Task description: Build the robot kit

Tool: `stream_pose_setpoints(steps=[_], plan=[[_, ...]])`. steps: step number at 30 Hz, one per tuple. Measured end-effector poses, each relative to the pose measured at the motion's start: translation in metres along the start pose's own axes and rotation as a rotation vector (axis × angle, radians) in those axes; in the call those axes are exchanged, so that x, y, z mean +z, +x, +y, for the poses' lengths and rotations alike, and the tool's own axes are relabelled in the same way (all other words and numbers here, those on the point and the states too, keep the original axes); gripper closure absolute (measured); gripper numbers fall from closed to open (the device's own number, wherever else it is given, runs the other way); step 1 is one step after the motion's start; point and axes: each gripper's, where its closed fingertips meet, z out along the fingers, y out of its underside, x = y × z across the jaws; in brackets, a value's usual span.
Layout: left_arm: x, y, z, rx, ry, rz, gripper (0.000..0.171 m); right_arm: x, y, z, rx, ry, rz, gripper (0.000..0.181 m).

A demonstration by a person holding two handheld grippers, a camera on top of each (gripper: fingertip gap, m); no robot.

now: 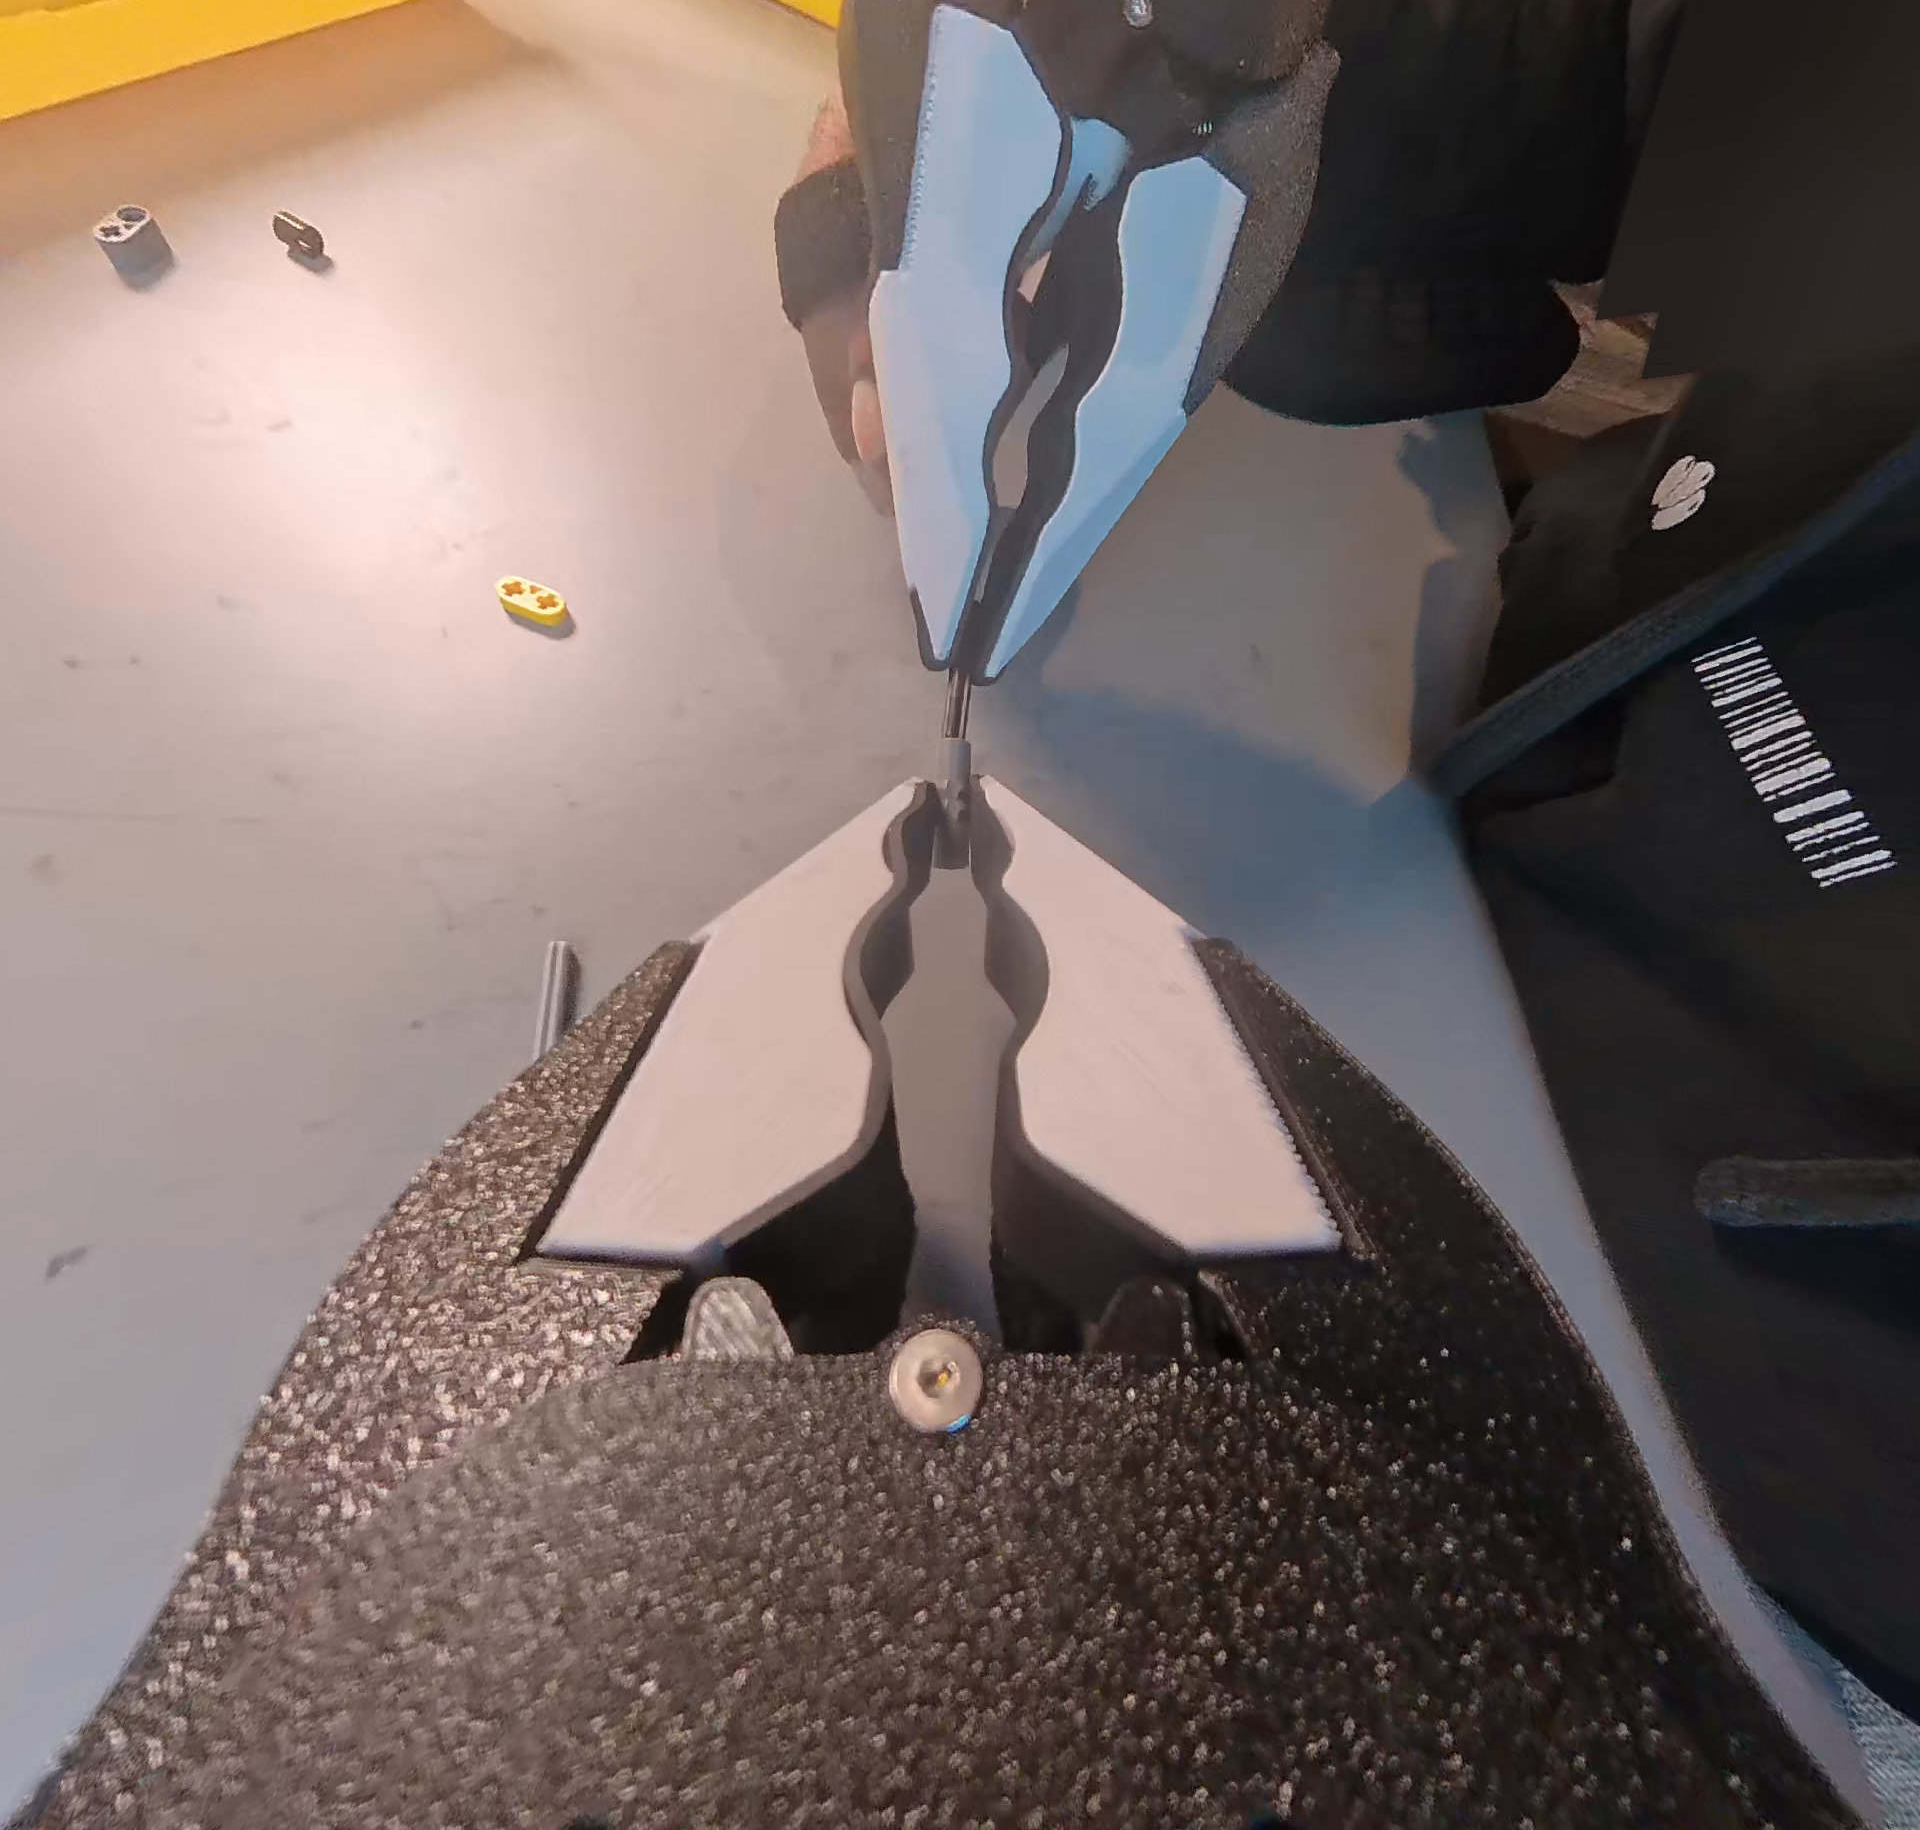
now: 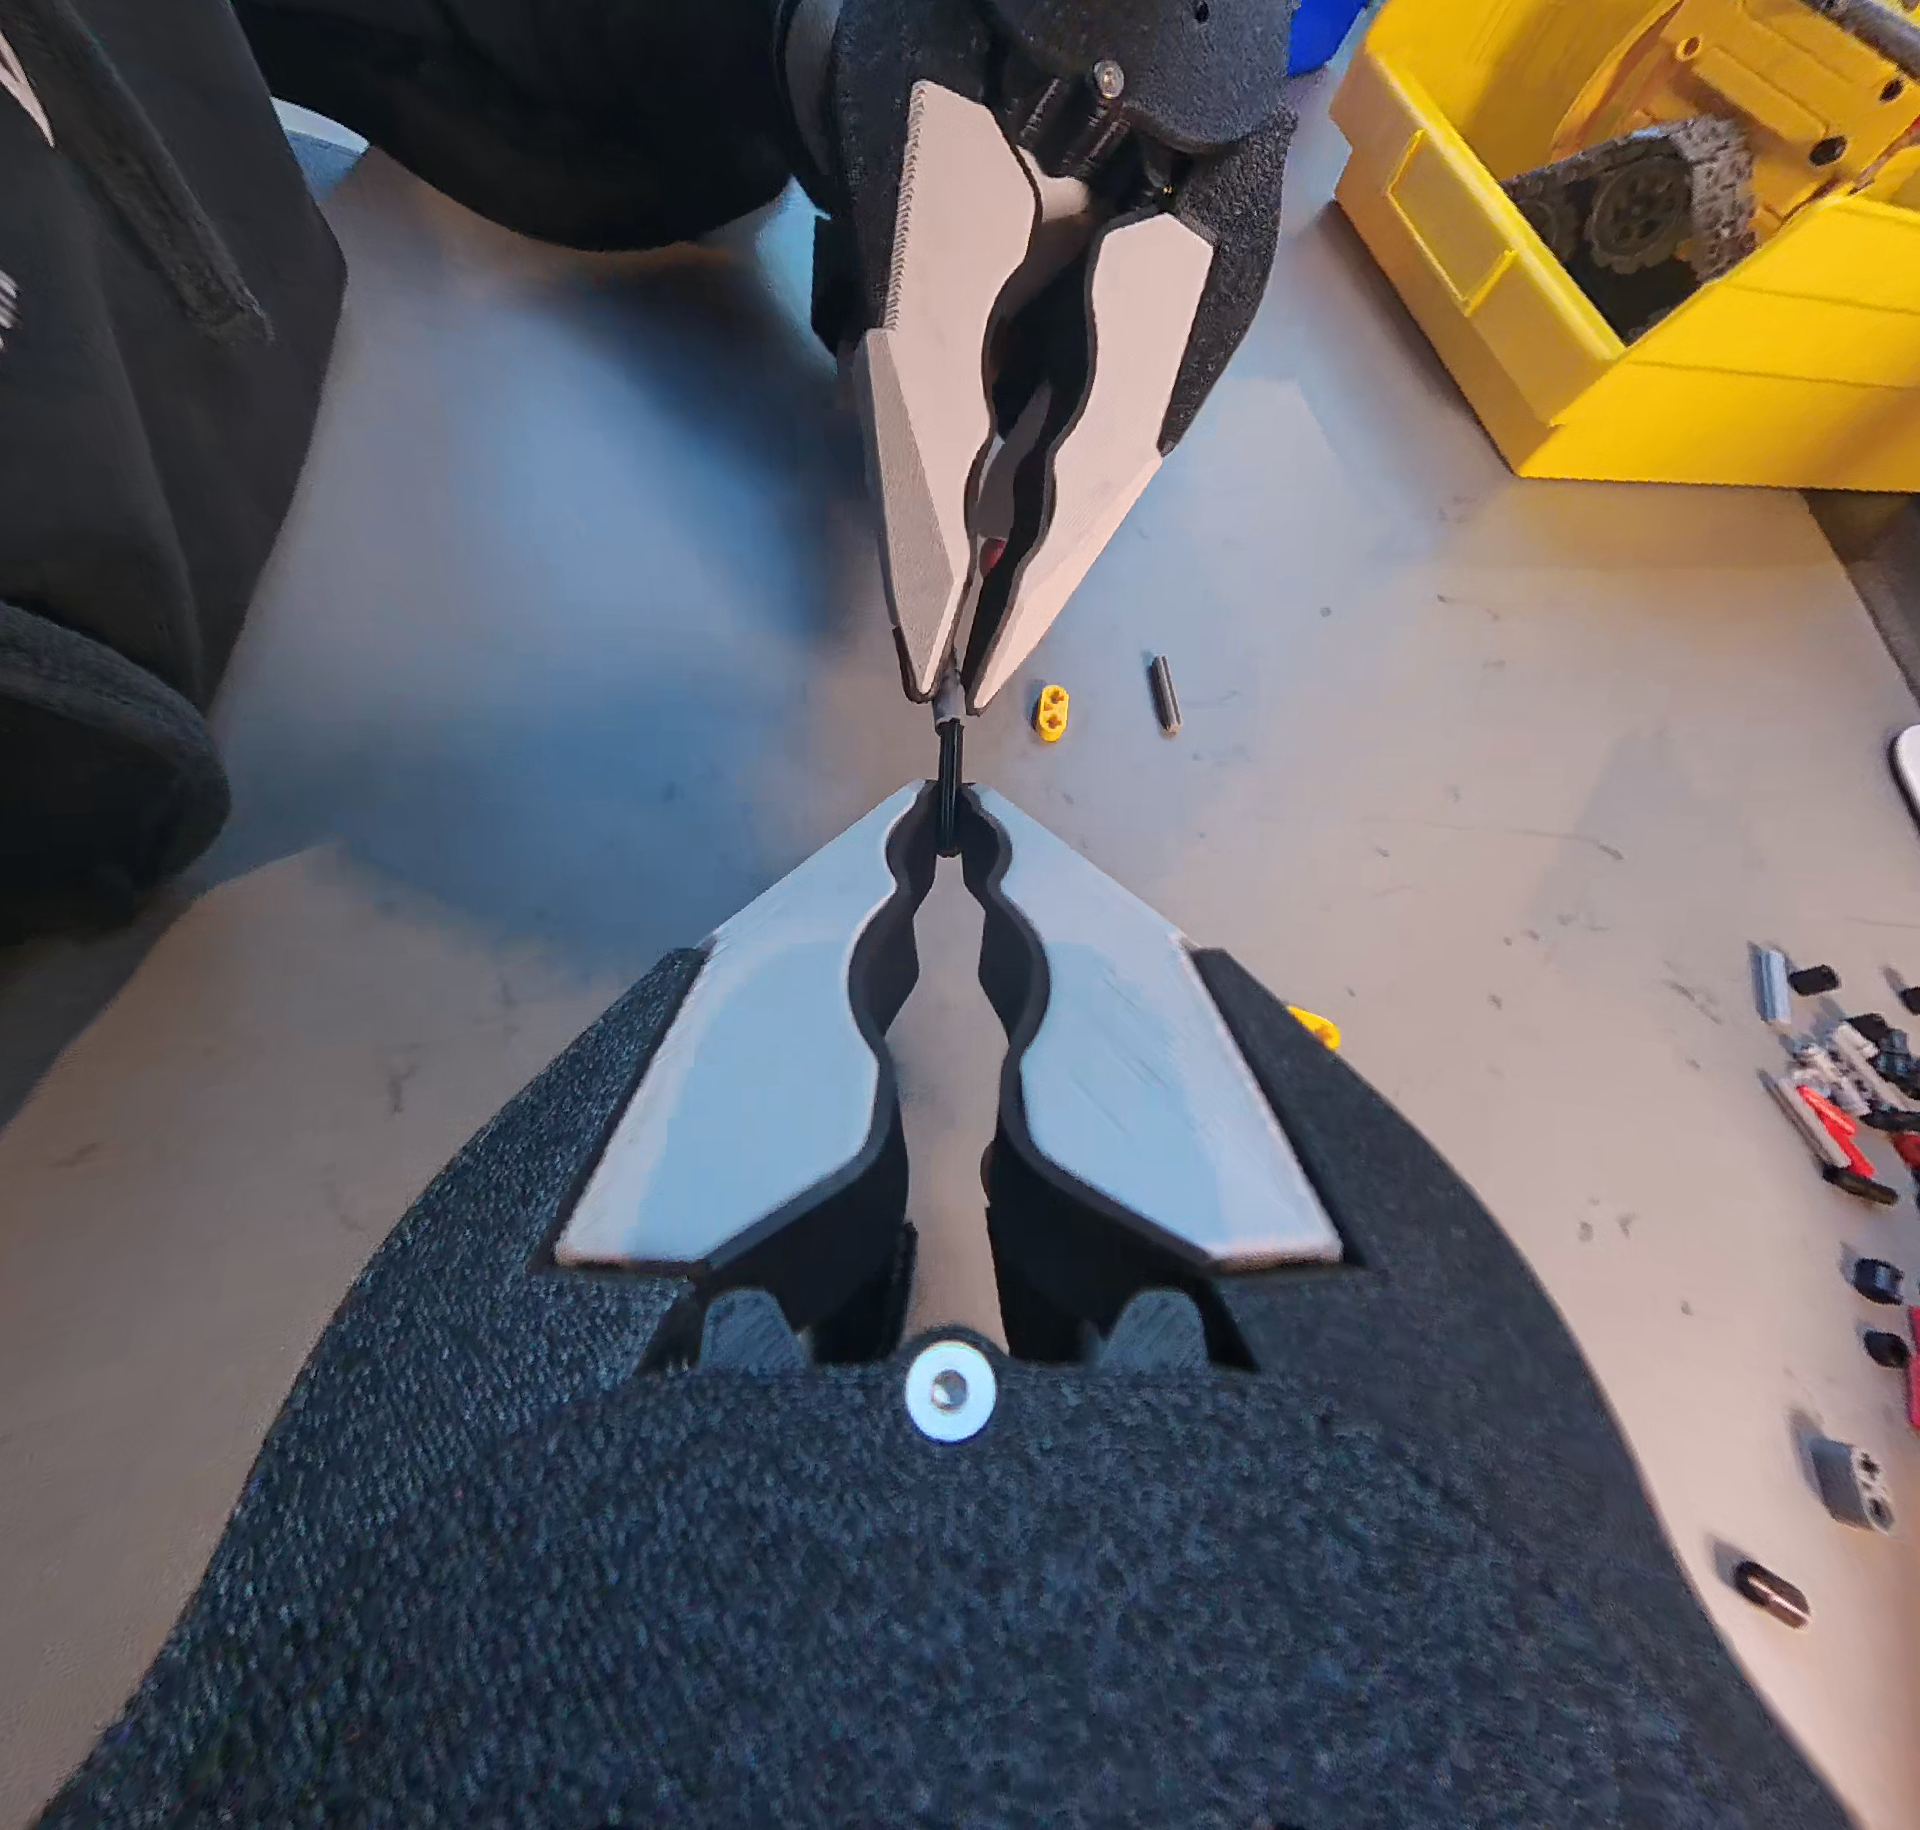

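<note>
In the left wrist view my left gripper is shut on a small grey sleeve above the grey table. My right gripper faces it tip to tip, shut on a thin black axle whose end meets the sleeve. In the right wrist view my right gripper pinches the black axle at its fingertips. The left gripper holds the grey sleeve on the axle's far end. How deep the axle sits in the sleeve is hidden.
A yellow two-hole piece and a black pin lie just right of the tips. A yellow bin holding wheeled parts stands far right. Several small parts lie along the right edge. A person's dark clothing is close by. Left and right tips are no more than a few centimetres apart.
</note>
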Motion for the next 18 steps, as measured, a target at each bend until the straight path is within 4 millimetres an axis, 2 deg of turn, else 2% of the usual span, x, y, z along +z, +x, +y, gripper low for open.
stream_pose_setpoints(steps=[6, 18], plan=[[0.0032, 0.0043, 0.0004, -0.016, -0.011, 0.021, 0.167, 0.0015, -0.0034, -0.0005, -0.084, -0.011, 0.014, 0.178], [0.0027, 0.0081, -0.0072, 0.04, 0.01, -0.009, 0.168, 0.0019, -0.0048, -0.0072, 0.038, 0.066, -0.034, 0.178]])
